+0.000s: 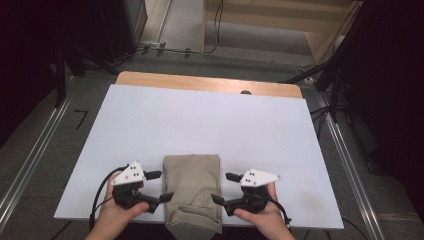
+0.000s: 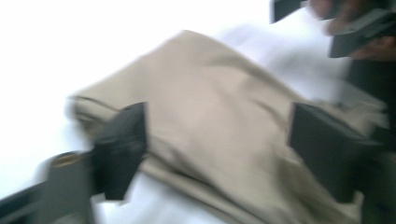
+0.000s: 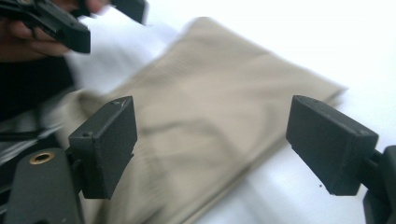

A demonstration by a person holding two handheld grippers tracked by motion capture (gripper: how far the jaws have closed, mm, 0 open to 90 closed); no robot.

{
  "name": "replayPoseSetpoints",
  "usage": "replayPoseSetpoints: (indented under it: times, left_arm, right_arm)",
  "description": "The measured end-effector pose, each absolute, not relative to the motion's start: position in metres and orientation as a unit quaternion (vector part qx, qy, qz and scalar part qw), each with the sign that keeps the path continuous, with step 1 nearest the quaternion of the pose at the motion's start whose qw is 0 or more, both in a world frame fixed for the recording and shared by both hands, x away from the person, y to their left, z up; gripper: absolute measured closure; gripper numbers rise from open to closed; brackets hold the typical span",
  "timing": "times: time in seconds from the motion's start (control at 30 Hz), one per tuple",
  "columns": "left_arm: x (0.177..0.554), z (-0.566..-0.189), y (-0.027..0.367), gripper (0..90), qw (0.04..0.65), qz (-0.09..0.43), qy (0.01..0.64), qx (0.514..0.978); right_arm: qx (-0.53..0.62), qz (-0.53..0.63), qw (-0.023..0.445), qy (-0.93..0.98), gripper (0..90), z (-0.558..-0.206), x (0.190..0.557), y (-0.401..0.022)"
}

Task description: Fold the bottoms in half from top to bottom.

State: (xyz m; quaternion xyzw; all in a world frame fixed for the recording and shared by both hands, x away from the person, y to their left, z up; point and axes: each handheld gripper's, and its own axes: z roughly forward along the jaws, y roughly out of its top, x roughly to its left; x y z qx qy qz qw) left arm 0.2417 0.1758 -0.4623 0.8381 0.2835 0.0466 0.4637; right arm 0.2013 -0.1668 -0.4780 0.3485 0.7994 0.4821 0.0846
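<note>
While the folded beige cloth (image 1: 193,192) is lying flat at the near edge of the white table (image 1: 200,125), with its near end hanging slightly over that edge, the left gripper (image 1: 159,185) and the right gripper (image 1: 225,187) are flanking it, one at each long side. Both are pointing inward at the cloth with their jaws standing wide apart and released, gripping nothing. Seen from the left gripper view, the cloth (image 2: 210,126) is sitting beyond the spread jaws, blurred. From the right gripper view, the cloth (image 3: 224,107) is showing between the parted jaws without either one pressing on it.
</note>
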Motion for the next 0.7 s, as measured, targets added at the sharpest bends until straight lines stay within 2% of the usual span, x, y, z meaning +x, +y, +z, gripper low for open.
replayPoseSetpoints:
  times: [0.07,0.13,0.3,0.57,0.7]
  left_arm:
    - [0.258,-0.463,0.175,35.5,0.464,0.048,0.300,0.832]
    - [0.273,-0.467,0.173,41.2,0.456,0.048,0.307,0.834]
    - [0.305,-0.487,0.173,44.6,0.424,0.044,0.353,0.833]
    - [0.317,-0.501,0.173,48.4,0.381,0.051,0.363,0.849]
    - [0.318,-0.501,0.173,55.3,0.383,0.038,0.360,0.850]
  right_arm:
    - [0.361,0.473,0.100,0.798,18.5,-0.478,0.219,-0.166]
    - [0.380,0.469,0.104,0.790,24.2,-0.480,0.234,-0.167]
    - [0.398,0.439,0.101,0.799,37.5,-0.493,0.273,-0.164]
    - [0.423,0.403,0.086,0.807,42.1,-0.513,0.302,-0.157]
    - [0.423,0.397,0.088,0.810,45.4,-0.519,0.307,-0.156]
